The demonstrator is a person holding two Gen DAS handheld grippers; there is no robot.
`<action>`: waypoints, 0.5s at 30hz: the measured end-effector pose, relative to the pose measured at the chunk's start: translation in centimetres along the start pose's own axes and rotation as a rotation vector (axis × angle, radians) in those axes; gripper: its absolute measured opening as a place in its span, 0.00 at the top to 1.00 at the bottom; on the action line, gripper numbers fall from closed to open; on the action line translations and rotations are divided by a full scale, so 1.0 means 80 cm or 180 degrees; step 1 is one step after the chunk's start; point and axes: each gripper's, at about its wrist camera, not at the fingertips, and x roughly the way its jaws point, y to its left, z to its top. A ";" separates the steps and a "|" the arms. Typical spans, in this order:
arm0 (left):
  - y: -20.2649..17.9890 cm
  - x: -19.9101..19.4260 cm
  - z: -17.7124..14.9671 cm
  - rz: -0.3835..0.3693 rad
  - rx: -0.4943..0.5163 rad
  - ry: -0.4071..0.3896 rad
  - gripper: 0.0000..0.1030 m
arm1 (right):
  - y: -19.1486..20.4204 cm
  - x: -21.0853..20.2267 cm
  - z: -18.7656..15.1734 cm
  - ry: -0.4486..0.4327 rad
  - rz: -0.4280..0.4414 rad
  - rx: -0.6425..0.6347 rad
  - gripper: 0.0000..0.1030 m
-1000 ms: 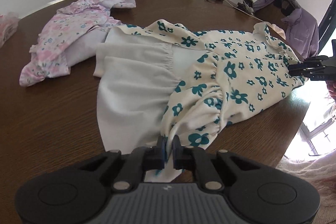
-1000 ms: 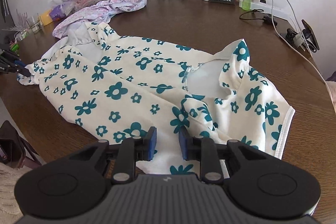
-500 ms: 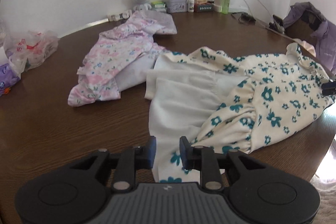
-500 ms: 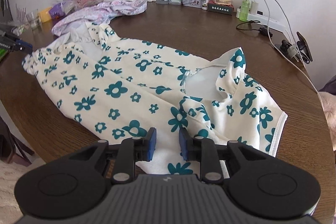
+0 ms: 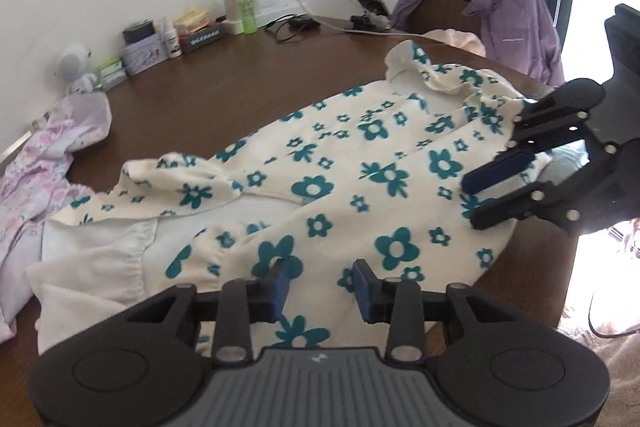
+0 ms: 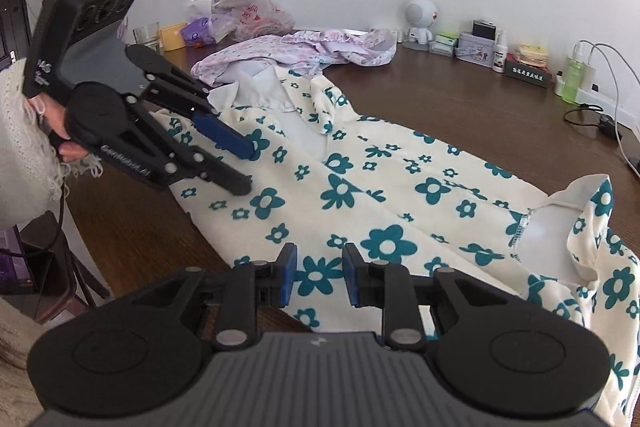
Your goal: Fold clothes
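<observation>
Both grippers hover over the dress; nothing gripped.

Left gripper (image 5: 322, 285): jaws apart by a moderate gap, empty, over the skirt half of the dress (image 5: 360, 187). Right gripper (image 6: 318, 281): jaws also parted, empty, over the near long edge of the dress toward the neck end. Neither pad clearly touches cloth.

Dress lies lengthwise across the brown table (image 5: 224, 95), flower print up, white lining showing at the skirt end and at the neck. Near long edge runs along the table edge; in the right wrist view the neck end looks to spill over it.

Risks, left to right:
- Pink garment (image 5: 48, 155) touches or overlaps the dress's white lining at the left. A fold started there could drag it along.
- Skirt end is bunched and doubled over. Pinching it may catch only one layer, giving a crooked fold.
- The two grippers are close together over the near edge; closing in further could knock them together.
- Overhanging neck end may pull cloth off the table once the dress is lifted.

Room: bare table beyond the dress's far edge, open for folding away from the person. Bottles, boxes and the charger cable (image 6: 612, 67) line the wall, well apart. Purple jacket (image 5: 500, 11) on a chair past the right end; no table surface to spare there.
</observation>
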 end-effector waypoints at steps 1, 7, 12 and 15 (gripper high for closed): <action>0.008 -0.002 -0.007 -0.0042 -0.0080 -0.0074 0.65 | 0.000 0.002 -0.004 0.0012 0.0006 -0.0026 0.75; 0.019 -0.018 -0.023 0.0085 -0.0134 -0.0164 0.66 | -0.053 -0.051 -0.048 -0.0019 -0.0176 0.0129 0.76; 0.034 -0.023 -0.031 0.0034 -0.0322 -0.0167 0.66 | -0.111 -0.100 -0.084 0.0012 -0.0573 0.0520 0.81; 0.032 -0.027 -0.033 0.0074 -0.0312 -0.0162 0.66 | -0.139 -0.114 -0.099 -0.0054 -0.0590 0.0860 0.99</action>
